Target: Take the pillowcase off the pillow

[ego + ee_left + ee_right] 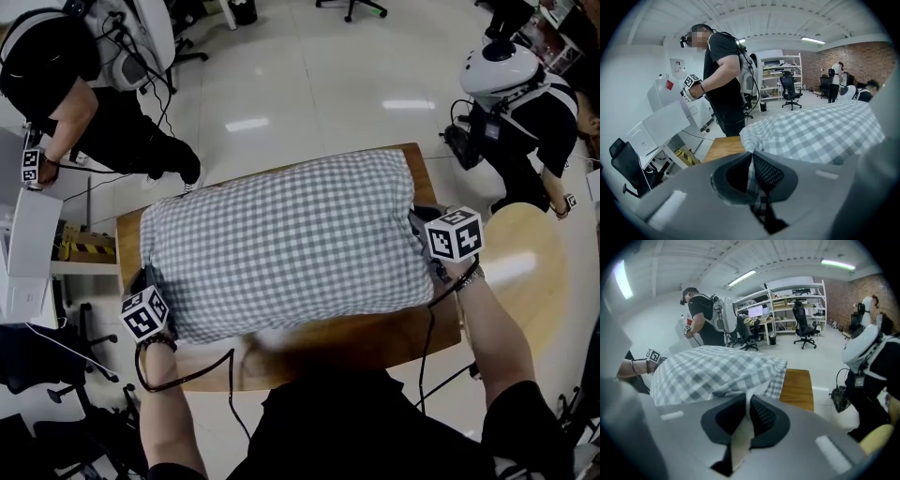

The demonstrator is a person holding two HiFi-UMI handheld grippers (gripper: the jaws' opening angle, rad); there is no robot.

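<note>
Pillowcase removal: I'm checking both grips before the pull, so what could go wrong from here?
1. The left gripper pinches only a thin fold of the checked pillowcase at a corner; it may slip under tension.
2. The right gripper is shut on what looks like the white pillow; if that hold is shallow, the filling could follow the case.
3. The bundle nearly covers the wooden table, so a hard pull might drag it off.
</note>
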